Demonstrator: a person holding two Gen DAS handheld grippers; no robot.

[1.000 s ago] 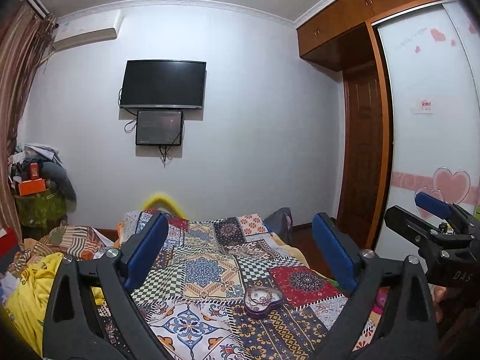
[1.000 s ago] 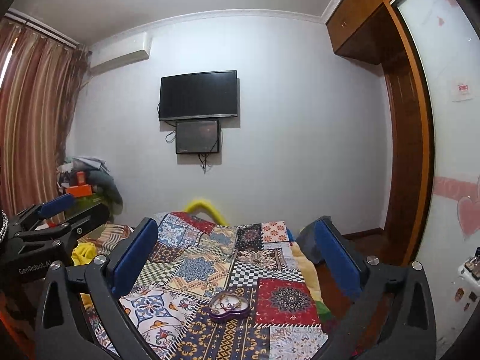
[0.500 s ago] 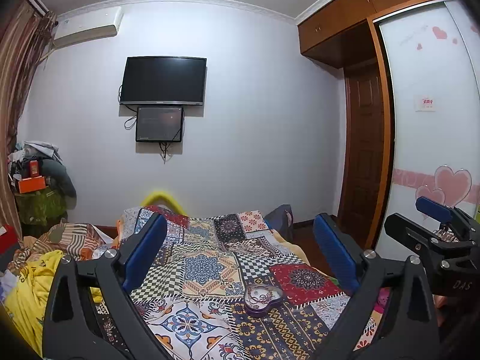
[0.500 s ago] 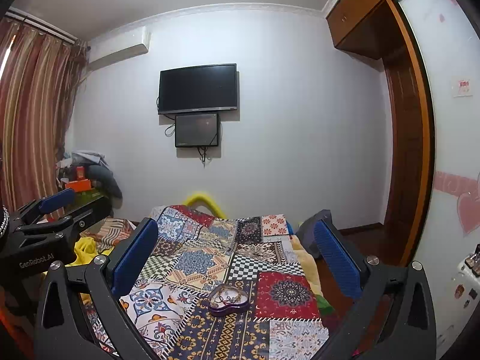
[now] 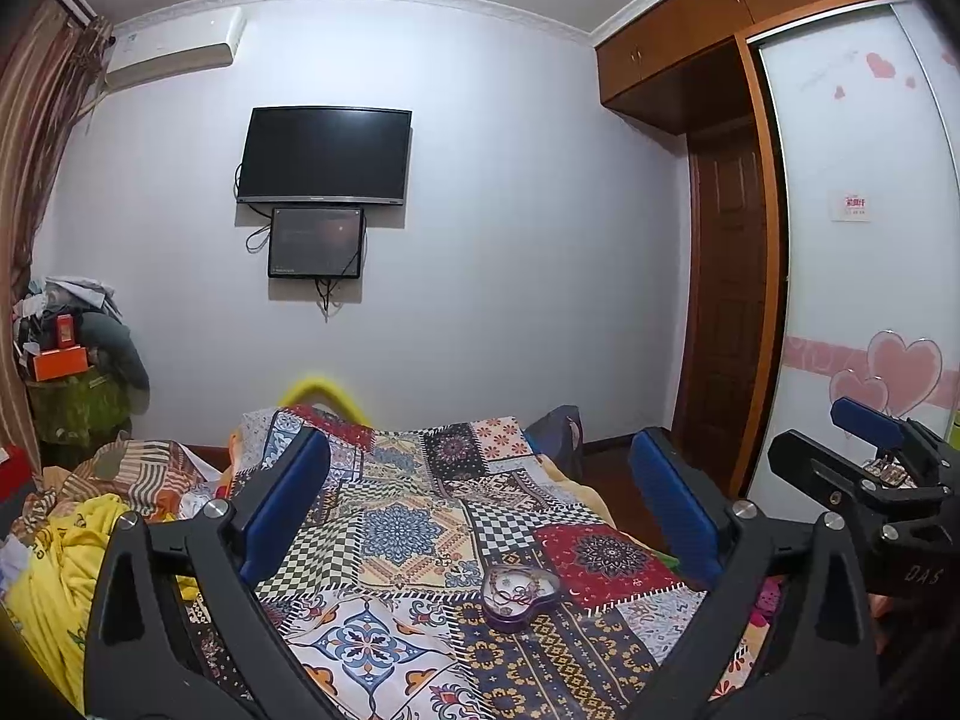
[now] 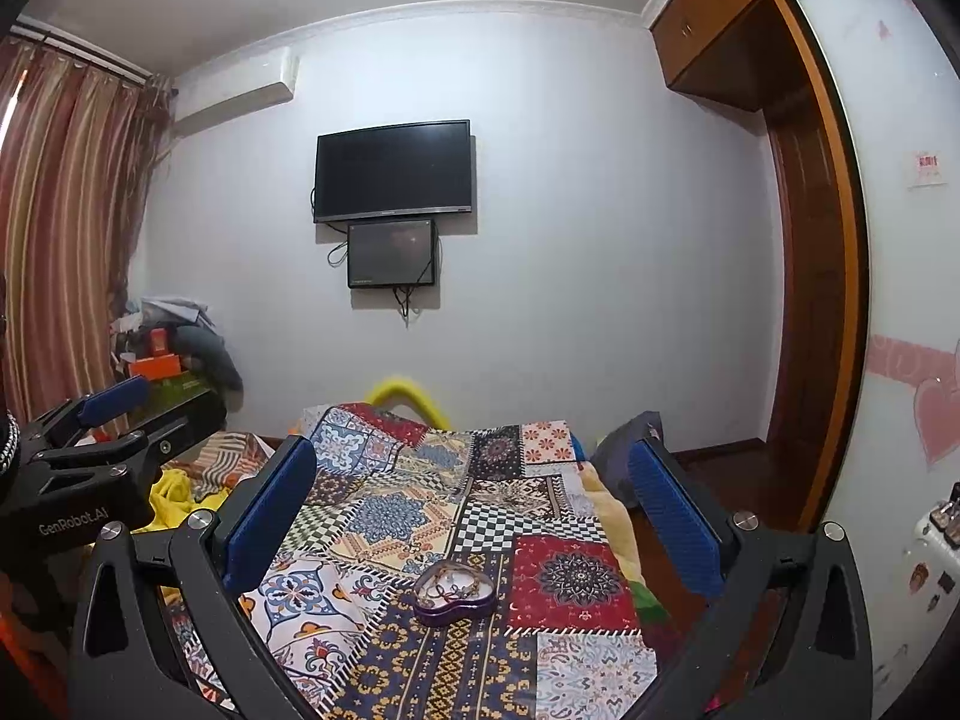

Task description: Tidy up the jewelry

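Note:
A purple heart-shaped jewelry box (image 5: 519, 595) sits open on the patchwork bedspread (image 5: 408, 534), with thin chains or bracelets lying inside. It also shows in the right wrist view (image 6: 454, 593). My left gripper (image 5: 480, 498) is open and empty, held above and short of the box. My right gripper (image 6: 471, 501) is open and empty too, also above the box. The right gripper appears at the right edge of the left wrist view (image 5: 870, 468), and the left gripper at the left edge of the right wrist view (image 6: 96, 450).
A pile of clothes (image 5: 72, 534) lies left of the bed. A cluttered stand (image 5: 72, 372) is in the far left corner. A wardrobe with heart decals (image 5: 864, 300) and a wooden door (image 5: 729, 300) stand on the right. A TV (image 5: 327, 156) hangs on the far wall.
Both grippers have tilted slightly, so the bed and the heart-shaped box sit a little higher in both views. Both stay open and empty.

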